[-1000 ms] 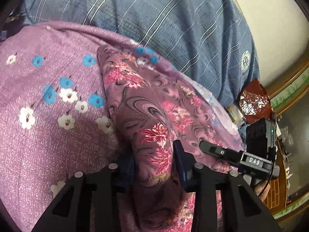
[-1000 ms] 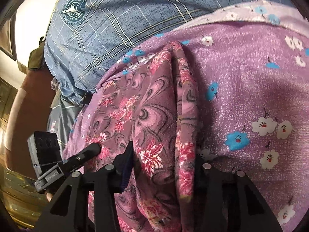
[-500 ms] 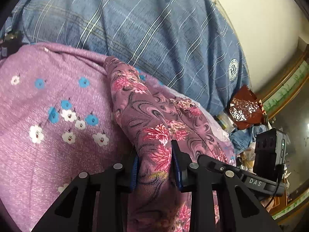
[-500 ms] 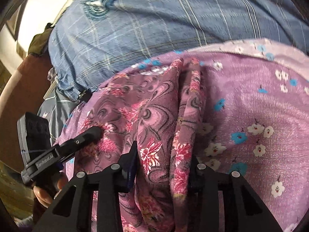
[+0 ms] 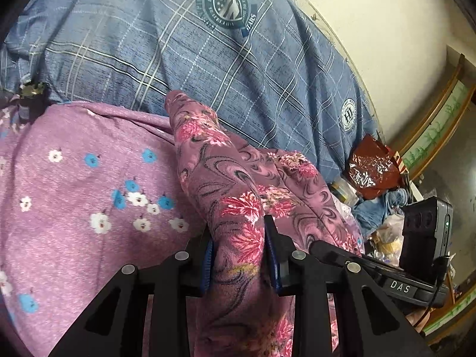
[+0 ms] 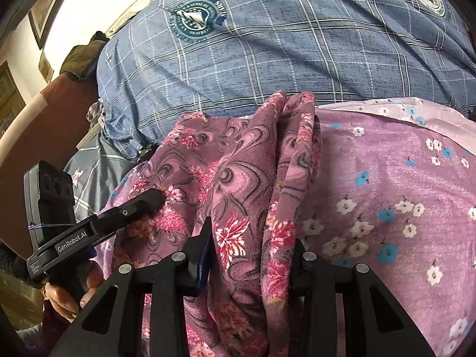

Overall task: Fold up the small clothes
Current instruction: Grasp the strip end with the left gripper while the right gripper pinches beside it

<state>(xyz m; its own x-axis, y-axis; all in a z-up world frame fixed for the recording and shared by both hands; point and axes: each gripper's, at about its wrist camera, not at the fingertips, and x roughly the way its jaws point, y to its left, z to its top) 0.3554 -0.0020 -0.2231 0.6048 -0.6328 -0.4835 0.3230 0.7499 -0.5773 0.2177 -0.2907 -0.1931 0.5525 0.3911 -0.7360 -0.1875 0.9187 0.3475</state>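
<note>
Blue plaid bedding [image 5: 238,68] with round crests fills the background, and a lilac sheet [image 5: 74,196] sprinkled with small blue and white flowers covers the bed in front of it.

The left hand-held gripper [image 5: 239,255] is clamped on a bunched ridge of the floral garment [image 5: 238,184], a mauve cloth with pink blooms and dark swirls; the blue pads press the fabric from both sides. The right hand-held gripper [image 6: 250,253] is clamped on another thick gather of the same garment [image 6: 247,178], with several layers squeezed between its fingers. In the right wrist view the left tool shows at the lower left, held by the person's hand [image 6: 71,291], its tip touching the cloth.

Compared with a second ago, both grips have tightened slightly and then settled. The cloth now stands higher against the plaid bedding, and its upper edge rises clear of the lilac sheet in both views, so the garment looks to have been lifted with both ends held. The fabric between the two grips hangs in loose folds, not yet pulled flat.

For the fold, this reads as the pick-up stage: the garment is secured at two points and off the bed, ready to be spread out or brought over on itself. No tidy fold is made yet.
</note>
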